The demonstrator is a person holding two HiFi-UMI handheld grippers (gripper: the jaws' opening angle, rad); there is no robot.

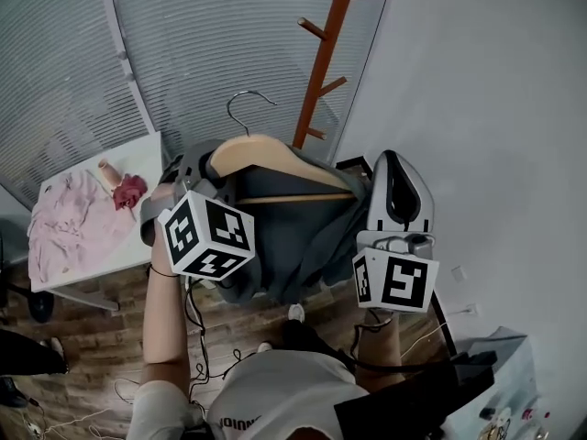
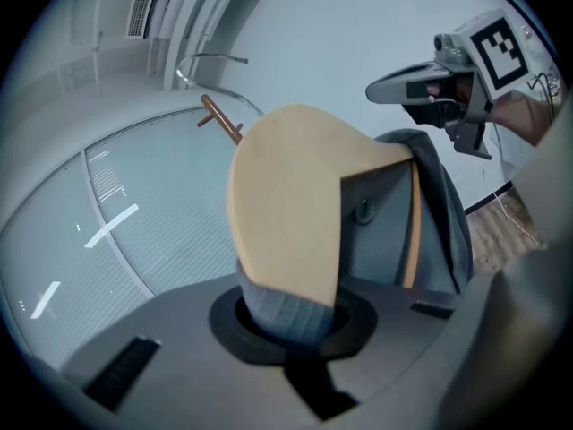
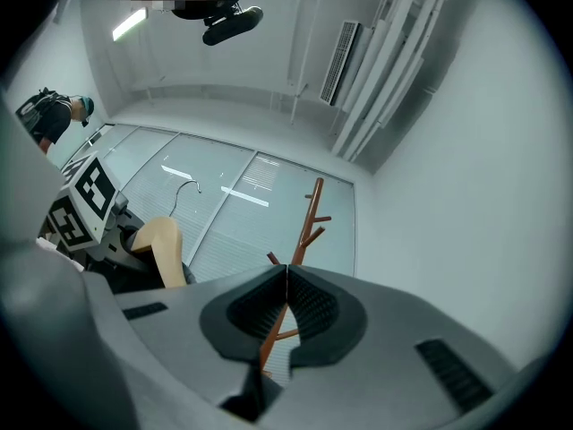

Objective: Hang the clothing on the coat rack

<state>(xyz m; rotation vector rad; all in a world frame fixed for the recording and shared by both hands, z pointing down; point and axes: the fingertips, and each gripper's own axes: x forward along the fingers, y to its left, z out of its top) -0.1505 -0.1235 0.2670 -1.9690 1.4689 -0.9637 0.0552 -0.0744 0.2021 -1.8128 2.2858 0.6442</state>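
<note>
Plainly, the whole load hangs from 1 grip: the left claw [image 2: 288, 316] is clamped on the left shoulder end of the wooden hanger [image 1: 275, 154], with a fold of the grey garment [image 1: 293, 236] pinched between pad and wood, while the right claw [image 3: 285, 303] has its jaws pressed together on nothing and sits just beside the hanger's right end without carrying it. The garment is draped over the hanger, held up in front of the person, short of the coat rack [image 1: 323, 58] and not yet on any peg. Held by 1 end only, the hanger could tip towards its free side, and the cloth there may slide off the shoulder if the bar tilts during the reach. The wire hook [image 1: 246, 108] stands up unsteadied, so it could swing and miss or glance off a peg [image 1: 312, 28], and since those pegs slope upward a shallow catch might slip off again once released. The pinched fold is another worry, because opening the claw too early would drop everything. Cables [image 1: 197, 337] trailing on the floor by the feet could snag a step forward. As for containers, none takes part here: pink clothing [image 1: 73, 223] lies loose on the white worktop [image 1: 142, 159] at the left, and what looks like a pale box [image 1: 514, 346] at the lower right holds small bits too tiny to name
</note>
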